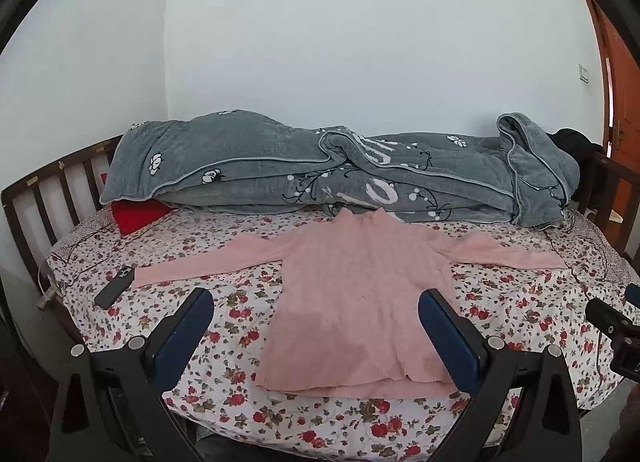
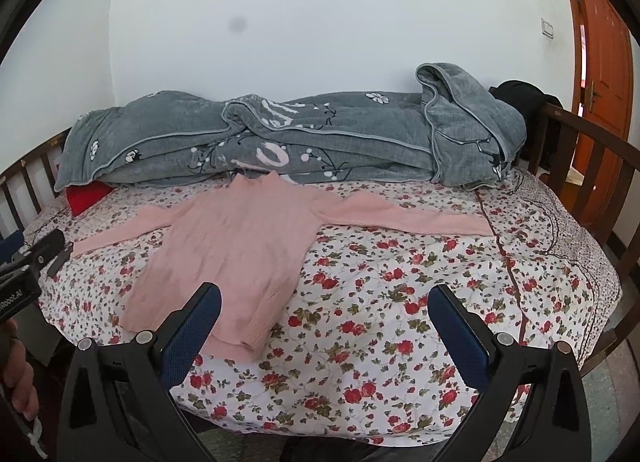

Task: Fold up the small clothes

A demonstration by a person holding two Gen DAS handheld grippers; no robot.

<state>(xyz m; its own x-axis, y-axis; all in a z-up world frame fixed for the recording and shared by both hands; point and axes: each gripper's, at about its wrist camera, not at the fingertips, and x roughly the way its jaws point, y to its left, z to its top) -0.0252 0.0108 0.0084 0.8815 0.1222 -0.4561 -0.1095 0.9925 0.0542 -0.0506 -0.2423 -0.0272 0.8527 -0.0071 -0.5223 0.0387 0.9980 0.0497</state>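
Note:
A pink long-sleeved sweater (image 1: pixel 356 294) (image 2: pixel 236 250) lies flat on the floral bedsheet (image 1: pixel 520 302) (image 2: pixel 400 302), both sleeves spread out sideways and its hem toward me. My left gripper (image 1: pixel 316 302) hangs open above the sweater's lower half, its blue pads either side of the body and touching nothing. Over the bare sheet just right of the hem, my right gripper (image 2: pixel 325 298) is open too and holds nothing. Its black body shows at the right edge of the left wrist view, and the left one's body at the left edge of the right wrist view.
A rumpled grey quilt (image 1: pixel 320 170) (image 2: pixel 280 134) fills the far side of the bed. A dark phone (image 1: pixel 114 288) lies near the left sleeve's end, a red cushion (image 1: pixel 138 214) under the quilt's left corner. Wooden bed rails (image 2: pixel 592 166) flank both ends; an orange door (image 2: pixel 596 42) stands right.

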